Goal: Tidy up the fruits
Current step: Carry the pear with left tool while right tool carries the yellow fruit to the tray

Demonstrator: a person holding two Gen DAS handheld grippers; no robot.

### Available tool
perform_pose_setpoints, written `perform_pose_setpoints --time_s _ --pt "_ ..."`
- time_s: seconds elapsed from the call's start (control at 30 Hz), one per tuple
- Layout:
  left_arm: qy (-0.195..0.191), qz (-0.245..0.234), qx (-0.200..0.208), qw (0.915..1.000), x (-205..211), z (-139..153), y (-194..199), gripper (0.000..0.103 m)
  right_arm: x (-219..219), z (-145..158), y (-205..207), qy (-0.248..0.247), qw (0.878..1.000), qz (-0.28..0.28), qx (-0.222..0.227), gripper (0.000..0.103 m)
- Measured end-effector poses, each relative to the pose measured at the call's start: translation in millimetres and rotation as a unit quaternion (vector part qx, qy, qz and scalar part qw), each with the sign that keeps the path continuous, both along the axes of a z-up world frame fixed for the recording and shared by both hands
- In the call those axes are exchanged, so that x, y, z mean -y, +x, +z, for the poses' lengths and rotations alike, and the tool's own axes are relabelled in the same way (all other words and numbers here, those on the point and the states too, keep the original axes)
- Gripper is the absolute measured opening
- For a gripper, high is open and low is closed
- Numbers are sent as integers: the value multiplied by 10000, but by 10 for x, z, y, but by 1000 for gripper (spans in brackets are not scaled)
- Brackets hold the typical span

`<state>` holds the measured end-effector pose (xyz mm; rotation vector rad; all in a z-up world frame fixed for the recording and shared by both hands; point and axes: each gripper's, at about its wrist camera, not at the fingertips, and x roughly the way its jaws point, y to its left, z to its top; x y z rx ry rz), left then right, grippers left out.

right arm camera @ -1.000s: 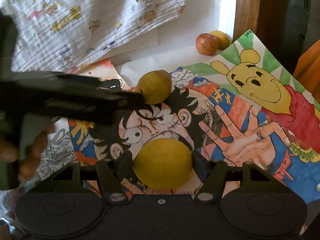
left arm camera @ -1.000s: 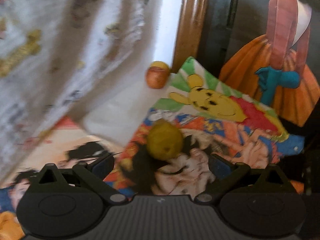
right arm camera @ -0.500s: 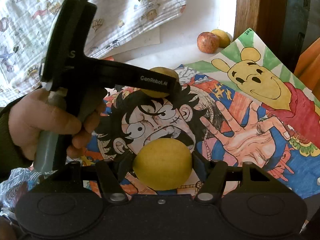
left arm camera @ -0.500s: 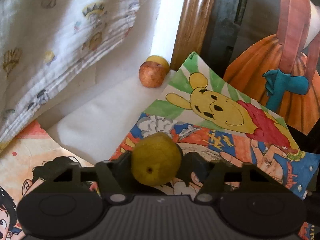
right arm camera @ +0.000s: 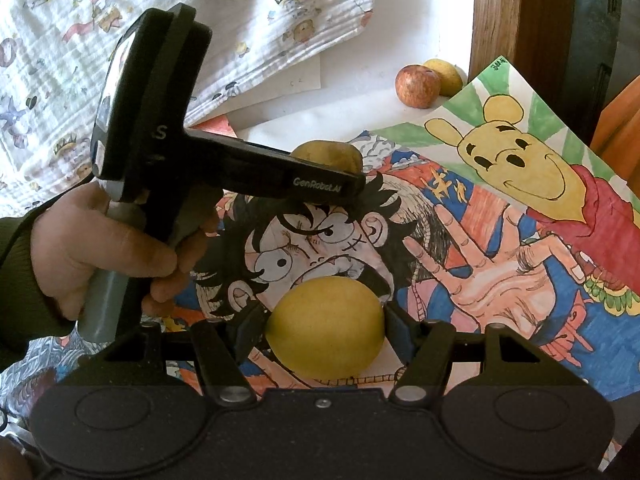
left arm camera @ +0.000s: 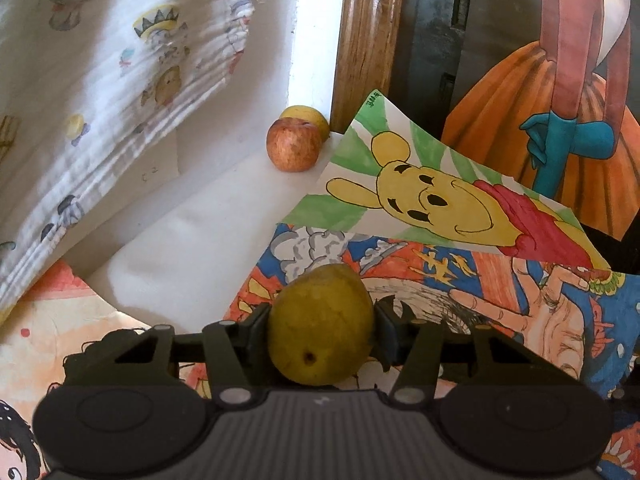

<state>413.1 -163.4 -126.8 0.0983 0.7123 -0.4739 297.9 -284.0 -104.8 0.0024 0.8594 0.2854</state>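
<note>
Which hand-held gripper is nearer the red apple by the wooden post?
Left. The left hand-held gripper, shut on a greenish pear, sits further forward toward the red apple; the right hand-held gripper, holding a lemon, is behind it.

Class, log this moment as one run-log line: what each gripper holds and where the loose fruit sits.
left gripper: shut on pear | right gripper: shut on lemon | apple: far corner, beside yellow fruit
</note>
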Motion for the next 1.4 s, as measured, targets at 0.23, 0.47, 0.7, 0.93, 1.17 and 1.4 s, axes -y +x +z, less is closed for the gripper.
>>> perform_pose_setpoints --time_s 0.23,0.47,0.7,0.93,1.17,1.4 --pt "43 78 -34 10000 -72 77 -72 58 -24 58 -11 77 9999 50 43 66" --pt "78 167 123 9998 -187 294 -221 58 -85 228 -119 94 9997 115 190 66" --pt "-19 235 348 9991 -315 591 -472 58 -120 466 -340 128 9990 146 405 66" --pt "-215 337 635 9972 -528 988 -877 58 -118 819 -723 203 9968 156 756 66" --pt "-253 337 1045 9936 -765 1434 -1551 58 -104 1157 -1246 269 9937 133 1080 66" --pt "-384 290 1264 9908 -982 1689 -2259 58 -37 1423 -1797 390 9894 62 1395 66"
